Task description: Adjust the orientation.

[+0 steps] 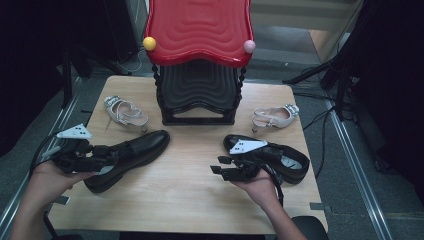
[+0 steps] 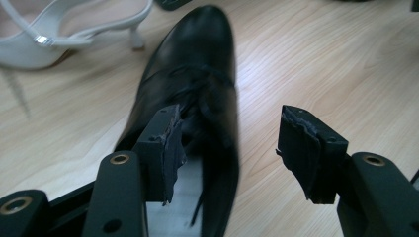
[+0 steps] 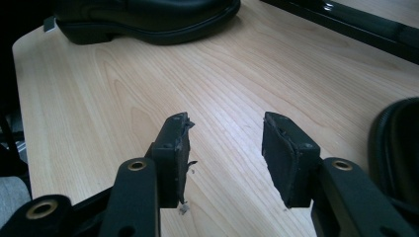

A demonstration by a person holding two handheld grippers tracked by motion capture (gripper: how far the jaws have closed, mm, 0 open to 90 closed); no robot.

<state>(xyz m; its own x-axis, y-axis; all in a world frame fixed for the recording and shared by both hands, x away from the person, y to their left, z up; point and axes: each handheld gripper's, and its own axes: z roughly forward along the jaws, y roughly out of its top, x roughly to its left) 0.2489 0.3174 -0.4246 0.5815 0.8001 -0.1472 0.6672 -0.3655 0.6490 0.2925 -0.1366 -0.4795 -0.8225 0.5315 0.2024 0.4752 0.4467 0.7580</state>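
left of the red-topped shoe rack [image 1: 199, 30] lies a white slingback heel [image 1: 125, 112]. in front of it, the left gripper [image 1: 111, 155] has one jaw inside the collar of the left black leather shoe [image 1: 131, 156]; whether it pinches, i cannot tell. the right gripper [image 1: 218, 167] gapes wide over bare table [image 3: 89, 98], right black shoe [image 1: 285, 160] beside it. another white heel [image 1: 274, 117] lies right of the rack.

Dim surroundings frame a softly lit pale wooden tabletop [image 1: 190, 165]. The glossy black leather lace-up shoe [image 2: 197, 94] is motion-blurred at frame centre in the left gripper view; top corners fall dark.
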